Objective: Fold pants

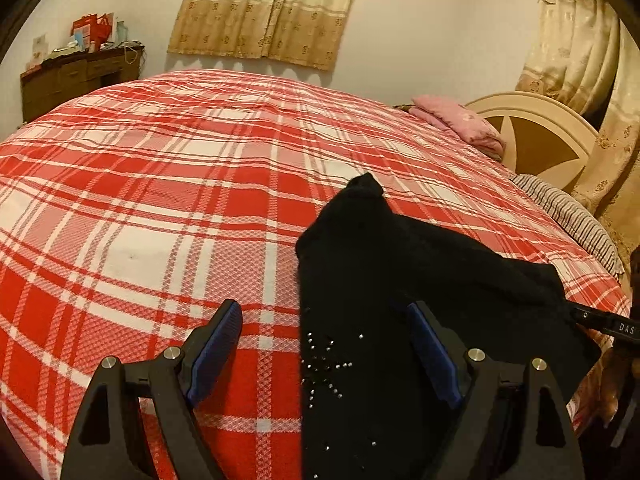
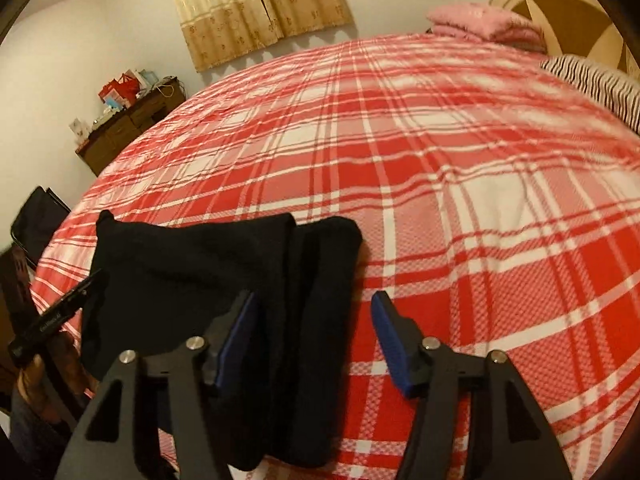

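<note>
- Black pants (image 2: 224, 280) lie folded in a thick bundle on the near edge of the bed (image 2: 460, 184), on its red-and-white plaid cover; small shiny studs show on the cloth in the left wrist view.
- Left gripper (image 1: 326, 344): jaws spread wide, nothing pinched. One blue pad hangs over the plaid cover, the other over the pants; whether either touches the cloth cannot be told.
- Right gripper (image 2: 314, 336): jaws apart, nothing pinched. The folded edge of the pants lies between and below the pads, with no pad pressing on it.
- Pink folded bedding (image 2: 484, 24) and a striped pillow (image 2: 592, 80) lie at the far end by the headboard (image 1: 536, 140).
- Beige curtains (image 1: 264, 8) hang on the far wall; a dark wooden dresser (image 1: 76, 80) carries red bags and boxes.
</note>
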`<state>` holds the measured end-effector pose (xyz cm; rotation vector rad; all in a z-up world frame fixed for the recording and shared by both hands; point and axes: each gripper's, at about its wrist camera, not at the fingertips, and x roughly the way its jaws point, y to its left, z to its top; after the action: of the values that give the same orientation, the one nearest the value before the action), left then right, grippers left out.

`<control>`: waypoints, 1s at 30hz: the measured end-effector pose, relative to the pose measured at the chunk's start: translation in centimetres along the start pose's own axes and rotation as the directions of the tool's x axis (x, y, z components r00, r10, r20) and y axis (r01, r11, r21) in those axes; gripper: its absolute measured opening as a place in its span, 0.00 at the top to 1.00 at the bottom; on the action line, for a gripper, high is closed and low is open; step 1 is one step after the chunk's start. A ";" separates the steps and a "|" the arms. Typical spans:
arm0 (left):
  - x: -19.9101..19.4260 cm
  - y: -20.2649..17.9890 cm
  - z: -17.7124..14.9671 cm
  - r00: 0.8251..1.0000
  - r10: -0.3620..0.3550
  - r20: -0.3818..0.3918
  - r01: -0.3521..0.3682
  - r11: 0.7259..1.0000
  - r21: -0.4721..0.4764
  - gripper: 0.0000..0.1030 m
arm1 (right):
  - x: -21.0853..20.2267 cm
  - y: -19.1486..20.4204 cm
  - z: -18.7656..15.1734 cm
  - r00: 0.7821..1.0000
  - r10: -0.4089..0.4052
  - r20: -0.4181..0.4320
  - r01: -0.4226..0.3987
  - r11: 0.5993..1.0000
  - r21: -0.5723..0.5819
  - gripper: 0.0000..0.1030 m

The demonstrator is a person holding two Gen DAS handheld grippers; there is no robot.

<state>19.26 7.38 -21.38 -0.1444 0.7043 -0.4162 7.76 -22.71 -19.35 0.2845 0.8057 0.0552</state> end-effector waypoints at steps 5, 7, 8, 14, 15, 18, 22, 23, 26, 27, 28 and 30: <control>0.6 -0.9 0.3 1.000 0.022 -0.017 -0.022 0.999 0.034 0.18 | 0.2 -0.3 -0.2 1.000 0.020 -0.009 -0.020 1.000 0.024 0.38; 0.7 -1.2 0.4 0.999 0.028 -0.022 -0.027 0.999 0.038 0.18 | 0.2 -0.1 -0.3 1.000 0.013 -0.004 -0.013 1.000 0.019 0.36; 0.7 -1.3 0.4 0.999 0.030 -0.025 -0.029 0.999 0.041 0.18 | 0.2 0.2 -0.4 1.000 0.022 -0.008 -0.022 1.000 0.009 0.38; 0.3 -1.0 0.4 0.996 -0.073 -0.047 0.073 0.997 -0.004 0.62 | -0.1 0.9 -0.6 0.997 0.076 0.003 -0.076 0.997 -0.011 0.67; 0.3 -1.2 0.4 0.996 -0.068 -0.050 0.068 0.998 0.006 0.62 | -0.3 0.8 -0.6 0.996 0.086 0.007 -0.086 0.996 -0.001 0.70; 0.3 -0.6 0.4 0.995 -0.091 -0.050 0.090 0.996 -0.022 0.62 | -0.9 0.5 -0.6 0.993 0.111 0.028 -0.112 0.994 0.019 0.74; 0.3 1.3 0.2 0.985 -0.168 -0.048 0.161 0.979 -0.123 0.62 | -1.4 1.5 -0.2 0.992 0.111 0.059 -0.110 0.994 -0.015 0.75; 0.1 1.3 0.1 0.983 -0.177 -0.043 0.170 0.977 -0.130 0.64 | -1.6 1.7 -0.2 0.992 0.110 0.065 -0.109 0.994 -0.024 0.76; -0.3 0.9 0.1 0.982 -0.186 -0.038 0.181 0.977 -0.117 0.76 | -1.8 1.9 -0.1 0.991 0.111 0.070 -0.109 0.993 -0.035 0.76; -0.5 0.8 0.2 0.981 -0.194 -0.032 0.189 0.974 -0.122 0.83 | -1.9 2.0 0.0 0.991 0.113 0.071 -0.111 0.993 -0.038 0.76; -0.8 0.8 0.2 0.980 -0.196 -0.023 0.191 0.973 -0.131 0.83 | -2.0 2.1 0.1 0.991 0.115 0.075 -0.112 0.993 -0.042 0.76; -1.3 0.8 0.4 0.980 -0.198 -0.014 0.194 0.971 -0.142 0.86 | -2.5 2.7 0.4 0.988 0.127 0.088 -0.122 0.991 -0.061 0.76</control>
<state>18.93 8.67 -20.55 -0.3432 0.7495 -0.5590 6.46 -20.62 -16.56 0.2830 0.6934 0.1807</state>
